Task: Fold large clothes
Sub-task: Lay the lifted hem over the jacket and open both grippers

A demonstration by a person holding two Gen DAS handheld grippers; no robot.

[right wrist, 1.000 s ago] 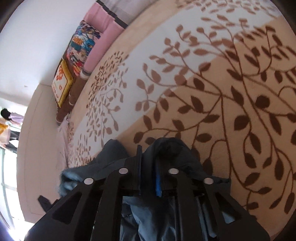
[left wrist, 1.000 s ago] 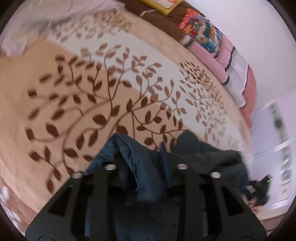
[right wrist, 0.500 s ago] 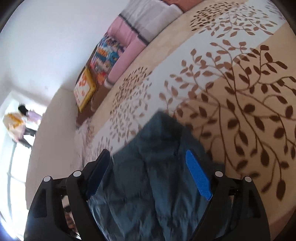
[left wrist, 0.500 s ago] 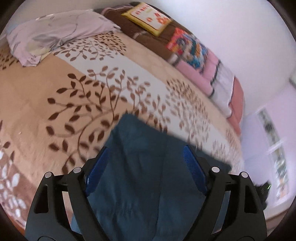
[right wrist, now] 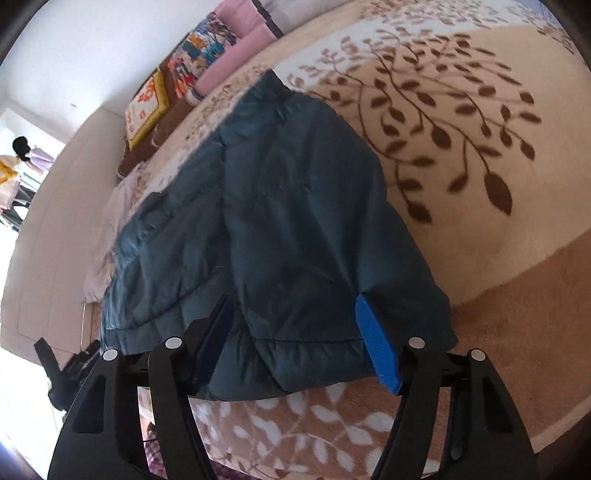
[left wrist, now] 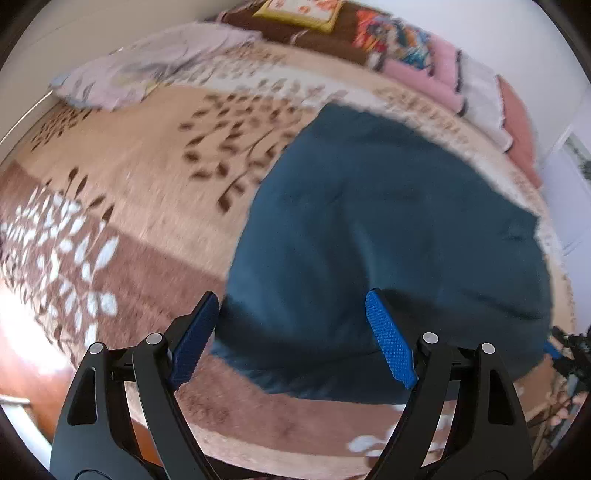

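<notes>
A dark blue padded jacket [left wrist: 388, 236] lies folded on the leaf-patterned bedspread [left wrist: 155, 177]. It also shows in the right wrist view [right wrist: 288, 221], lengthwise away from me. My left gripper [left wrist: 295, 336] is open and empty, hovering above the jacket's near edge. My right gripper [right wrist: 299, 350] is open and empty, above the jacket's near hem. The other gripper shows as a dark shape at the left edge of the right wrist view [right wrist: 66, 373].
A lilac pillow [left wrist: 147, 70] lies at the far left of the bed. Folded blankets and a yellow cushion [left wrist: 299, 9] are stacked along the wall, also in the right wrist view [right wrist: 177, 77]. A person [right wrist: 18, 158] stands in a doorway at far left.
Both grippers were shut on the jacket's cloth a second ago. They opened, let it drop flat on the bed, and have drawn back and up from it.
</notes>
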